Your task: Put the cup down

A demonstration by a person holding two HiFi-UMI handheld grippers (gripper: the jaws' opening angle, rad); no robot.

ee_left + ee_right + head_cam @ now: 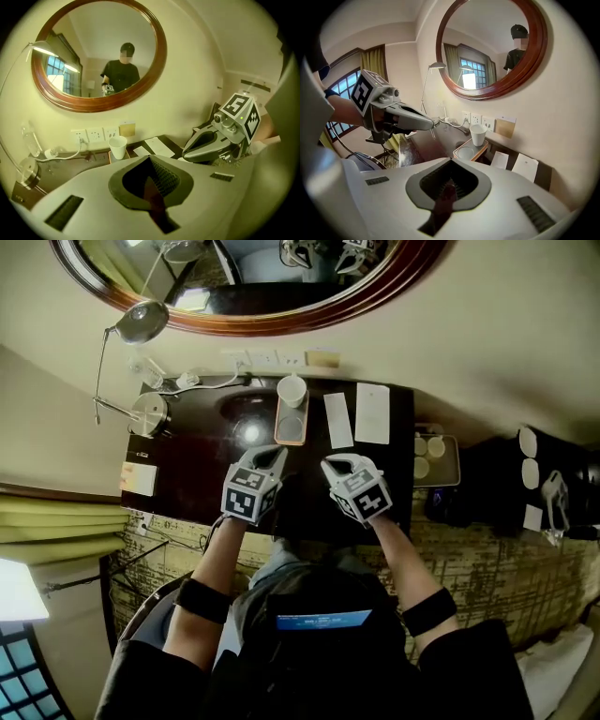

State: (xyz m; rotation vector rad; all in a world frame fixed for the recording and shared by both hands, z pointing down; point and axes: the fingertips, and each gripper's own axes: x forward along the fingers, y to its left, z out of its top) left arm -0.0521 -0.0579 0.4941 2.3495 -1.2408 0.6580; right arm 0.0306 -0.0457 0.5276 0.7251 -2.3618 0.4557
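Left hand-held gripper [273, 457] and right hand-held gripper [332, 465] are both fully closed and empty; I hold them just short of the tray [291, 432]. White cup [292, 390] stands upright on the tray's far end, on the dark surface [192, 465].

The head view looks steeply down from above the person [319, 652] onto the dark table [187, 474] and the wall [487, 334] behind it. Each gripper view sits low, close behind its own jaws, and faces that wall. All three views share the round mirror [262, 296] and the white cup [292, 390].
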